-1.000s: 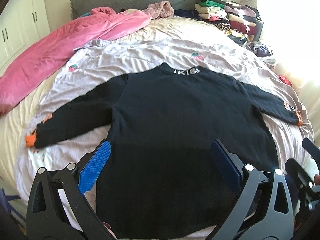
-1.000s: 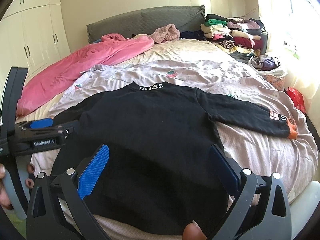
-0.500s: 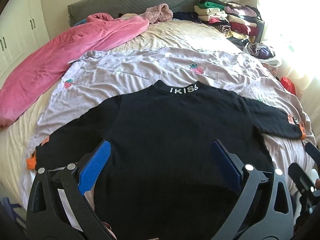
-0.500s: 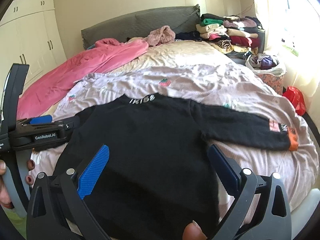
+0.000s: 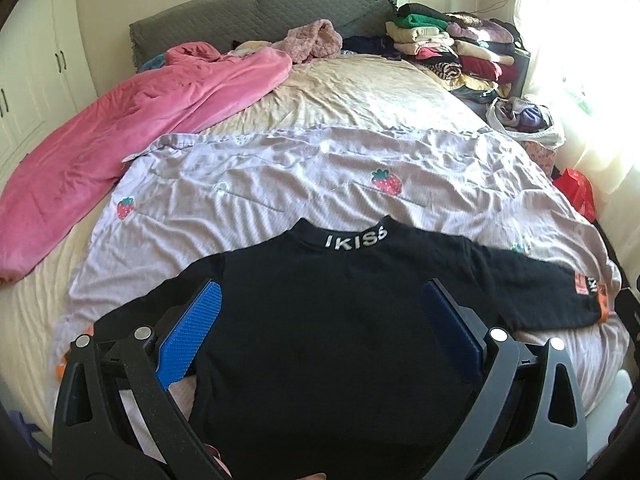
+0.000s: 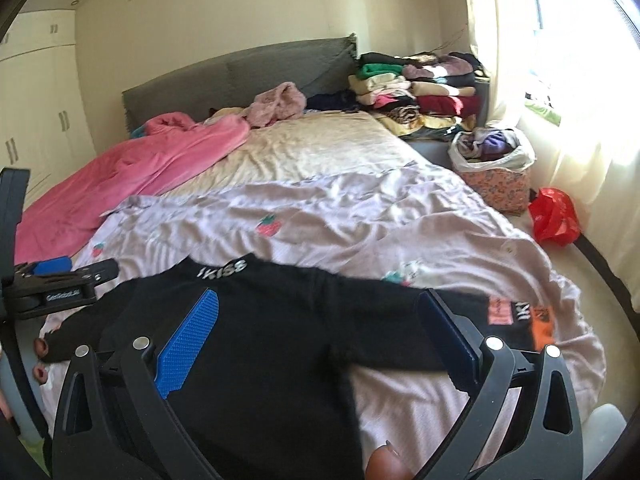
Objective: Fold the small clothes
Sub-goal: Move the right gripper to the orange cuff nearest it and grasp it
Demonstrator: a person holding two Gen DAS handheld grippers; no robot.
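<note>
The black sweater (image 5: pixel 340 320) lies spread flat, apparently unfolded, sleeves out beyond both grippers' wide, empty fingers (image 5: pixel 192 332); every fold seems left.

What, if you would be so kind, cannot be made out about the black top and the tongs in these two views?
- Black knit top with IKISS collar: hem hidden in the left wrist view behind the left tongs; the frame's edge cuts it too.
- Its left sleeve cuff: mostly hidden there by the tongs' blue pad.
- Right wrist view: the orange cuff patch is blurred, its lettering unreadable; the right tongs hide the hem.
</note>
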